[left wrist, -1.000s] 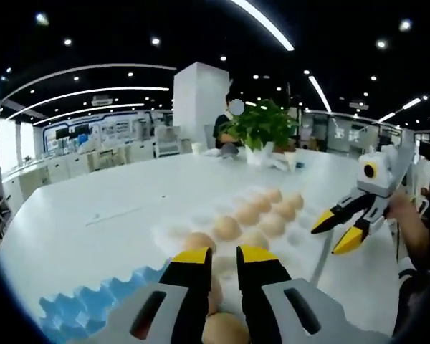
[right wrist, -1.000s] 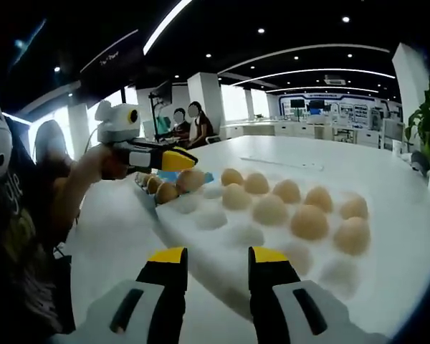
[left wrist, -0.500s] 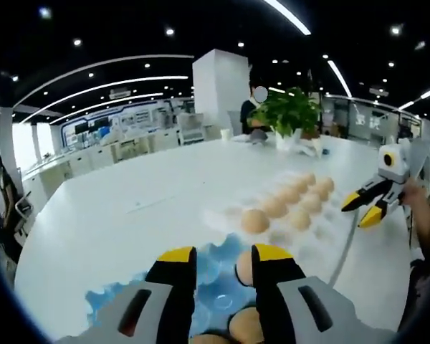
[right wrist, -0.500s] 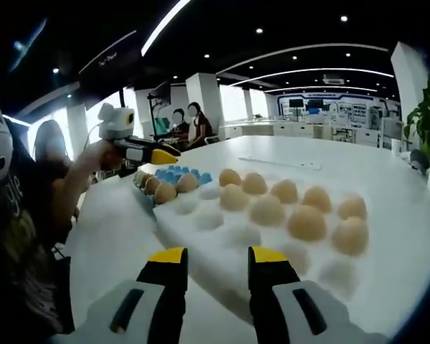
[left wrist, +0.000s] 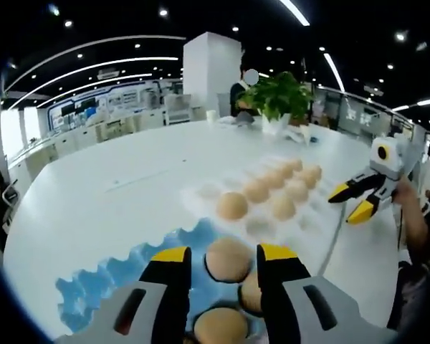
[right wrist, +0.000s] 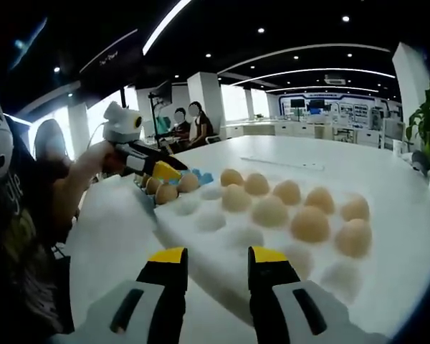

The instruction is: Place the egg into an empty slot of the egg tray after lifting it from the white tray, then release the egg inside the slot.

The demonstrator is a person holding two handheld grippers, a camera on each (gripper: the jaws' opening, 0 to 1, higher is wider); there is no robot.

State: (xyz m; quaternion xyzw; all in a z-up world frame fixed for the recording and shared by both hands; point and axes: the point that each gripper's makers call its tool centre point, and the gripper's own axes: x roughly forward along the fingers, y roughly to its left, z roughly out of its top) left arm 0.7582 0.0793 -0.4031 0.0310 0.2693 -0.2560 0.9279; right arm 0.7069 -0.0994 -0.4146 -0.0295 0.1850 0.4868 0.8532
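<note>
The left gripper (left wrist: 222, 259) hangs over the blue egg tray (left wrist: 107, 279), jaws parted with an egg (left wrist: 227, 259) between the tips; whether they touch it I cannot tell. To finish well, set it low into a slot, then open gently. The white tray (right wrist: 222, 251), at 1 o'clock from the left jaws, holds more eggs. The right gripper (right wrist: 213, 259) waits open and empty. Both trays sit on a large white table (left wrist: 93, 208) in a bright office, a potted plant (left wrist: 276, 97) at 12 o'clock.
</note>
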